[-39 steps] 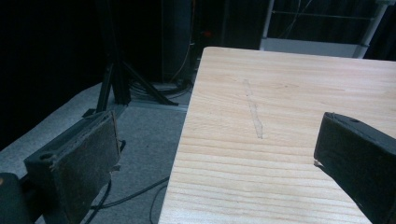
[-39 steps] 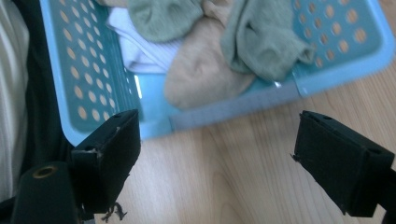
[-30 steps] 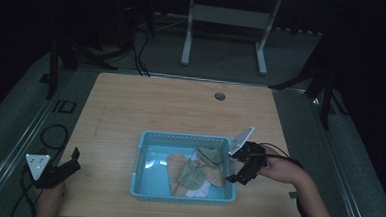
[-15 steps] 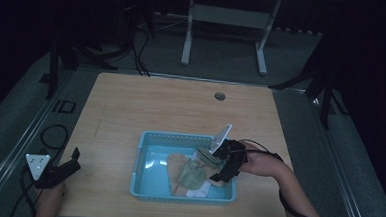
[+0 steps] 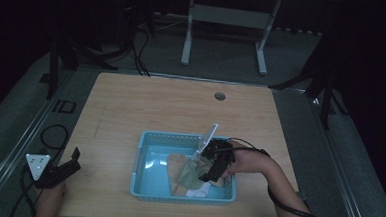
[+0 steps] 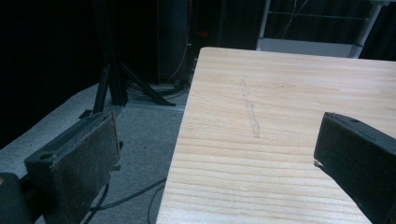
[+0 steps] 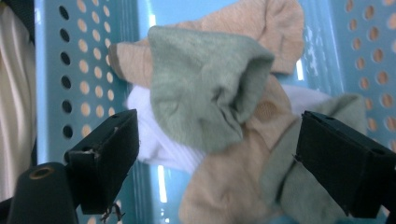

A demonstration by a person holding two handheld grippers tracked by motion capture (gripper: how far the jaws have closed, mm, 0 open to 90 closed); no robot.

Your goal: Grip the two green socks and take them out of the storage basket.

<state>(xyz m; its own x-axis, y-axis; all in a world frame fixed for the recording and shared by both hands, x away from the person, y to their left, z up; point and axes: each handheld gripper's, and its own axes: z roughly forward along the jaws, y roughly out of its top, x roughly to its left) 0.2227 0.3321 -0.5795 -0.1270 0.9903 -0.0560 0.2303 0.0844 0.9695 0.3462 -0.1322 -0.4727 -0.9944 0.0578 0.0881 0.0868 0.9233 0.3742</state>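
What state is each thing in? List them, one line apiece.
Blue basket: upright on the table, holding socks.
Green sock: crumpled, lying on top of the tan socks.
Tan socks: piled loosely in the basket.
White sock: mostly buried under the others.
Right gripper: jaws open over the socks, gripping nothing.
Left gripper: jaws open, empty, at the table edge.

Both grippers black, two blocky jaws each. Left gripper (image 5: 60,170): grey three-cornered plate on top with small dark dots; black cable trails off and loops on the floor beside the table. Its jaws carry flat, worn brownish pads (image 6: 86,161), edges frayed, with a round hole in the block end. Right gripper (image 5: 213,164): pale plate on a short stalk; thin black cable runs back over the right hand (image 5: 245,163), along the bare forearm. Round brass-coloured fitting near its jaw base.
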